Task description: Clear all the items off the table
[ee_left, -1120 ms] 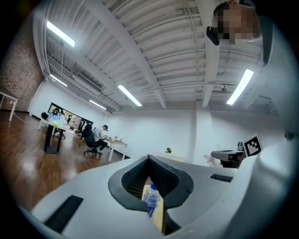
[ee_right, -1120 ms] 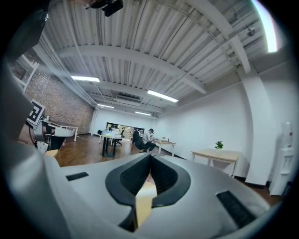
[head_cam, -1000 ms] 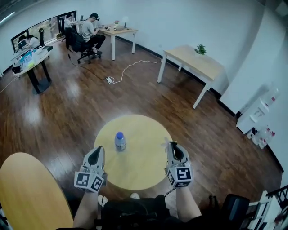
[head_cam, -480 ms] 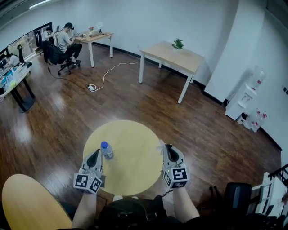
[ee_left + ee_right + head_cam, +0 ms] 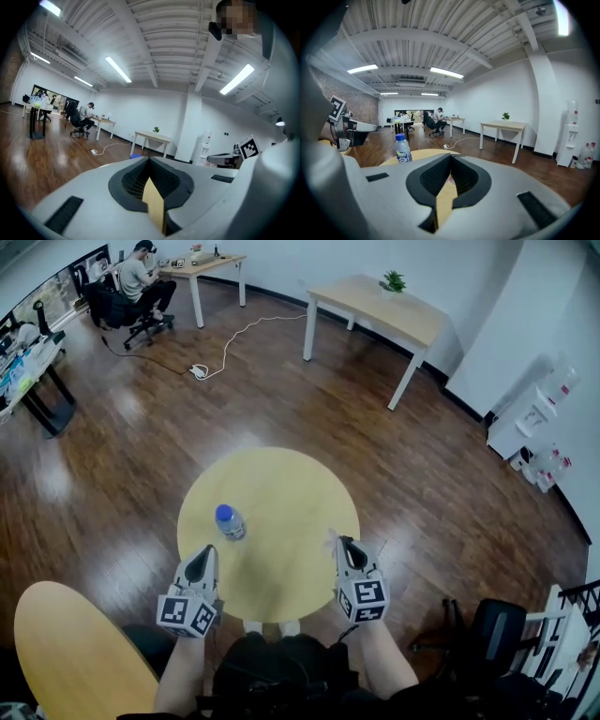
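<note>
A clear water bottle (image 5: 229, 521) with a blue cap stands upright on the left part of the round yellow table (image 5: 281, 484). My left gripper (image 5: 201, 555) hovers at the table's near edge, just short of the bottle, with its jaws shut and empty. At the near right edge my right gripper (image 5: 345, 544) is also shut. A small pale scrap (image 5: 332, 539) lies by its tip; I cannot tell what it is. The right gripper view has the bottle (image 5: 402, 149) ahead to the left. In the left gripper view only its blue cap (image 5: 136, 156) peeks over the gripper.
A second round yellow table (image 5: 66, 652) is at the lower left. A black chair (image 5: 492, 634) stands at the lower right. Farther off are a rectangular table with a plant (image 5: 384, 301), a seated person at a desk (image 5: 141, 277), and a cable with a power strip (image 5: 199, 371) on the wood floor.
Both grippers have come down toward the table's near edge, still shut. The head view has tilted down. The bottle stands where it was.
</note>
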`<state>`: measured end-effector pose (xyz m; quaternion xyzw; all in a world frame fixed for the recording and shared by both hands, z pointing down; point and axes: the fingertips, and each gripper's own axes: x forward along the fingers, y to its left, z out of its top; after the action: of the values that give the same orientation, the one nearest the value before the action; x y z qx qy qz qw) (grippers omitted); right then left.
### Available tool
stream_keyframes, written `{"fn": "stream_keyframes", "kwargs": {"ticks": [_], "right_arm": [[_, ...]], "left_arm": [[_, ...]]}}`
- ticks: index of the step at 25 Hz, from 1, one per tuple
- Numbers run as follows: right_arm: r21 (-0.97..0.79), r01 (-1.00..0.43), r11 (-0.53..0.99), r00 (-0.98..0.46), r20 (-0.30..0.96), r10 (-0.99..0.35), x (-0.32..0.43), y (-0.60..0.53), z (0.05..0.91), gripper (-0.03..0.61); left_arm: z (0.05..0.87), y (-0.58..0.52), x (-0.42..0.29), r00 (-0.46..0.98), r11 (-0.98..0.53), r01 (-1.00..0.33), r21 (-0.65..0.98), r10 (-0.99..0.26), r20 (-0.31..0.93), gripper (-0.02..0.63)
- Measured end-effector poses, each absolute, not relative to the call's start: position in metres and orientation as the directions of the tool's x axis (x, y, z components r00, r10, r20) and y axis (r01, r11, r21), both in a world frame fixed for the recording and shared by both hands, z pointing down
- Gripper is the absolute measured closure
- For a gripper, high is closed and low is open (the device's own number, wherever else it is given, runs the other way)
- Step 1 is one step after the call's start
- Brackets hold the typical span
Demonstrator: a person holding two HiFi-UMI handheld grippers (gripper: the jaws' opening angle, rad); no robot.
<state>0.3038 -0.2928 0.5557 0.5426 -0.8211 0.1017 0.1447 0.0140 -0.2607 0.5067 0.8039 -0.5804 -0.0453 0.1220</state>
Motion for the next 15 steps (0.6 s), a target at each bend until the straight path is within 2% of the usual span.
{"fn": "stream_keyframes", "kwargs": {"ticks": [6,15], "right_arm": [[-0.023,-0.894,0.447,-0.402,0.482,-0.779,0.286,-0.288,0.628,0.577],[-0.057,-0.898,0.436,-0.396,0.537,-0.745,0.277,-0.296,0.687,0.577]], "left_arm": [[0.557,-0.253,-0.002,0.287,-0.231,-0.933,0.275,-0.941,0.182,0.614],[0.616,-0.247,-0.007,0.286,-0.195,-0.93,0.31,-0.916,0.282,0.614]]}}
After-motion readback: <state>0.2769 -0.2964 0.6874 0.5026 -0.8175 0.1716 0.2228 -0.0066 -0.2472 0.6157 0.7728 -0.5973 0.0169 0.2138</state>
